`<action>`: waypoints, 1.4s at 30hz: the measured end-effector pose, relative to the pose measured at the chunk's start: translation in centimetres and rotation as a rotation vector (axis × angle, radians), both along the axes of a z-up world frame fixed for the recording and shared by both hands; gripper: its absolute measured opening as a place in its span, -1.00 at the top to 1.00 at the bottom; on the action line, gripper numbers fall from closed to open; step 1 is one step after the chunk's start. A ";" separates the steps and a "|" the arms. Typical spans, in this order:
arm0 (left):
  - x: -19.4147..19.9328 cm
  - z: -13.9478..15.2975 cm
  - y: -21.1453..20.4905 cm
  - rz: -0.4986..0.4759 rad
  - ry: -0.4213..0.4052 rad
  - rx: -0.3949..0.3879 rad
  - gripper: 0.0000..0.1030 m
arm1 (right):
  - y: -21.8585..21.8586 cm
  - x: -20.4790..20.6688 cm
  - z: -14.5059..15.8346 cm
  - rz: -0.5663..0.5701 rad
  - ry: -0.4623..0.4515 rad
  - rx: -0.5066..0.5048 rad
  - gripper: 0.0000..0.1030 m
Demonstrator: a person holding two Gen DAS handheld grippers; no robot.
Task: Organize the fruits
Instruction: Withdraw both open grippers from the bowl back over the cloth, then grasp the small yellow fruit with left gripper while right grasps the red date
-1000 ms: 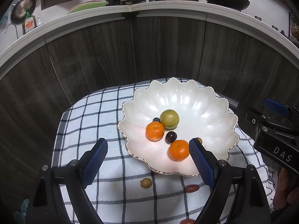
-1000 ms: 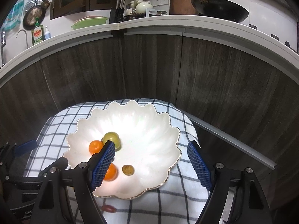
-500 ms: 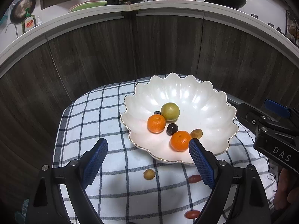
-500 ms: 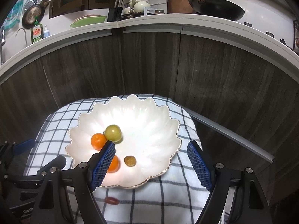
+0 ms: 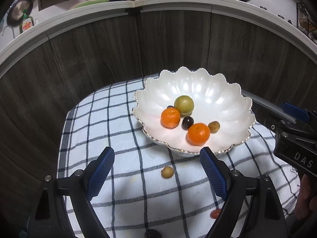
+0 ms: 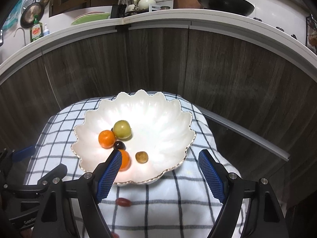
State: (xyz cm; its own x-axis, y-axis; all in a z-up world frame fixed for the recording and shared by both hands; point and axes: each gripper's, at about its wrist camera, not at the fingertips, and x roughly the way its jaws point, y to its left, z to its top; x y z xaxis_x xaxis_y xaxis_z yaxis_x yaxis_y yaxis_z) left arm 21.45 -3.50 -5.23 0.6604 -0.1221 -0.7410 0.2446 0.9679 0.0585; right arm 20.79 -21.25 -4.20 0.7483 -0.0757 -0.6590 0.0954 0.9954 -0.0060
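A white scalloped bowl (image 5: 227, 91) (image 6: 168, 119) rests on a checked cloth (image 5: 111, 119) (image 6: 178, 202). Inside lie a green fruit (image 5: 183, 104) (image 6: 122, 129), two tangerines (image 5: 170, 117) (image 5: 198, 134) (image 6: 107, 138), a dark grape (image 5: 187, 122) (image 6: 119, 145) and a small brown fruit (image 5: 214, 127) (image 6: 141, 157). On the cloth lie a small brown fruit (image 5: 167, 172), a red oblong fruit (image 5: 215, 213) (image 6: 123, 202) and a dark fruit (image 5: 152, 234) at the bottom edge. My left gripper (image 5: 157, 175) is open above the cloth, the loose brown fruit between its fingers' line. My right gripper (image 6: 159, 175) is open over the bowl's near rim.
A dark wood cabinet front (image 5: 99, 49) curves behind the cloth, under a white counter (image 6: 158, 19) with a wok (image 6: 225, 2), a teapot and a dish-soap bottle. A metal rail (image 6: 247, 132) runs at the right. The right gripper's body (image 5: 293, 138) shows in the left wrist view.
Both grippers drew back from the bowl, which now sits higher and smaller in both views. More cloth and loose fruit show near the bottom. Neither gripper's opening changed.
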 end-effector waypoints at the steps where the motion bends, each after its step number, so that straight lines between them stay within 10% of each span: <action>1: 0.0 -0.2 0.1 -0.003 0.002 0.002 -0.71 | 0.2 -0.1 -0.1 0.002 0.002 0.000 -0.56; 42: 1.8 -9.1 0.6 -0.236 0.094 0.091 -0.30 | 4.2 -0.3 -9.2 0.076 0.197 -0.013 -0.39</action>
State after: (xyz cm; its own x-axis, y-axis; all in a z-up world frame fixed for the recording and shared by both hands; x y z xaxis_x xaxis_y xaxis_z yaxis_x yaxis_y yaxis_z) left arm 23.22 -2.92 -14.28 0.5490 -0.1951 -0.8127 0.4716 0.8751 0.1085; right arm 20.47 -17.05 -13.39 0.6093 -0.0333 -0.7923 0.0154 0.9994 -0.0301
